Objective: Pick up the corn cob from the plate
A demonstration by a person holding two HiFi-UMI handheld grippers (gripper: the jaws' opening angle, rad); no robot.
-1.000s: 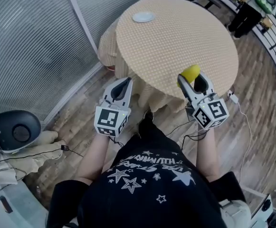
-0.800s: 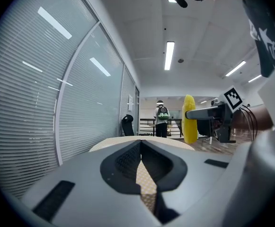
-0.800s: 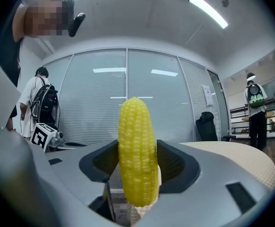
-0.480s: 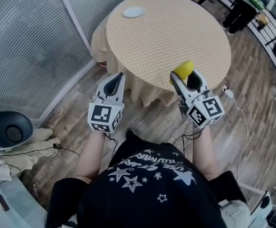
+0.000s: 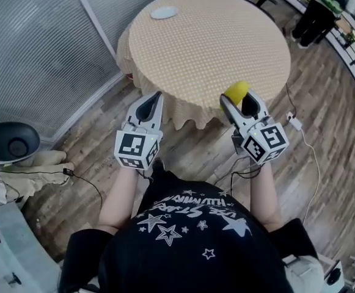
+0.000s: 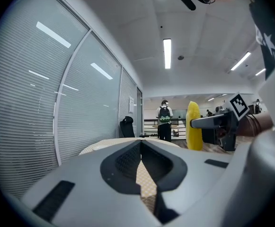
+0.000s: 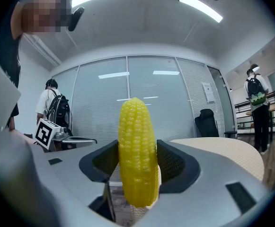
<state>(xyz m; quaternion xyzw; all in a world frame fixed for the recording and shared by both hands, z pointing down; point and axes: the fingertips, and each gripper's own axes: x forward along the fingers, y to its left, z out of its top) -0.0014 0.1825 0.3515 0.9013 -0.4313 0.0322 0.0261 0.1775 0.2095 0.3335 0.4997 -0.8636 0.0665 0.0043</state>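
Observation:
The yellow corn cob (image 7: 137,150) stands upright between the jaws of my right gripper (image 7: 137,148), which is shut on its middle. In the head view the corn cob (image 5: 235,90) shows at the tip of the right gripper (image 5: 238,97), just at the near edge of the round table (image 5: 208,41). A small white plate (image 5: 164,12) with nothing on it sits at the table's far left rim. My left gripper (image 5: 154,96) hangs over the floor before the table, shut on nothing, jaw tips meeting (image 6: 140,142). The left gripper view also catches the corn cob (image 6: 193,126) off to the right.
A beige checked cloth drapes over the table's edge (image 5: 183,118). A glass wall with blinds (image 5: 36,54) runs along the left. Cables (image 5: 299,127) lie on the wooden floor, and a dark round device (image 5: 9,146) sits at left. A person with a backpack (image 6: 164,119) stands far off.
Both grippers have drawn back from the table toward the person, the right one carrying the corn cob. The table and plate now lie farther away; the jaws have not changed.

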